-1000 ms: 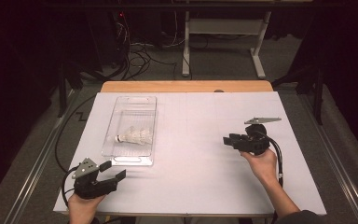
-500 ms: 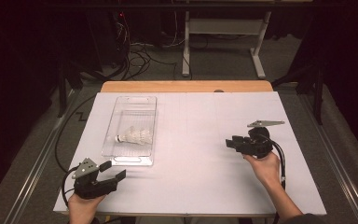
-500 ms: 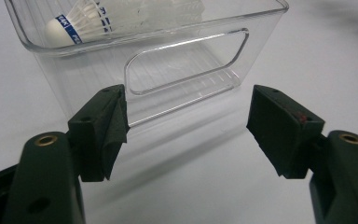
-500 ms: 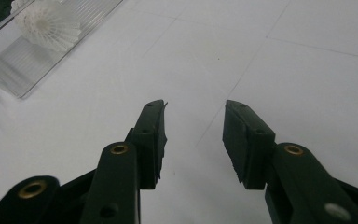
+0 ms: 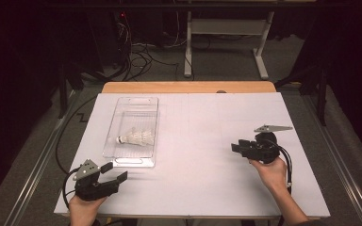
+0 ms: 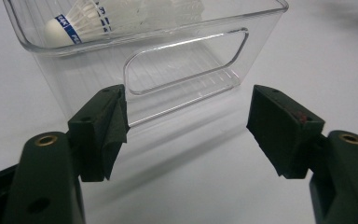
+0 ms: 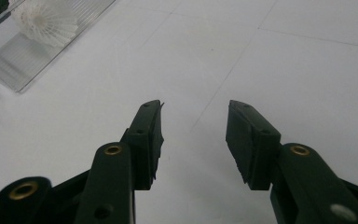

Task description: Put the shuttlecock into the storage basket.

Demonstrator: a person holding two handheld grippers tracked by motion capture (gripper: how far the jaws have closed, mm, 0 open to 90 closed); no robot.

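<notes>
Covered edge to edge in white sheeting (image 5: 193,155), with a strip of wooden tabletop (image 5: 188,87) bare along the far side. Standing lengthwise on the left half, a clear plastic bin (image 5: 133,162), ribbed on the floor, with a slot handle cut into each short end wall. Lying on its side inside that bin, toward the near half, a white shuttlecock (image 5: 135,138) with its cork tip pointing left and a blue band around the base; printed lettering on the band too blurred to read.

Near the front left corner, held in a hand: the left gripper (image 5: 113,173), jaws spread wide with nothing between them, aimed at the bin's near end wall and stopping just short of it. Seen along those jaws in the left gripper view, the slot handle (image 6: 186,60) straight ahead and the shuttlecock's cork (image 6: 56,30) up behind the wall.

On the right half, well apart from the bin: the right gripper (image 5: 236,146), pointed left across bare sheet. Jaws partly apart and just now widening, pinching nothing. Far up-left in the right gripper view, the shuttlecock's feather skirt (image 7: 44,21).
</notes>
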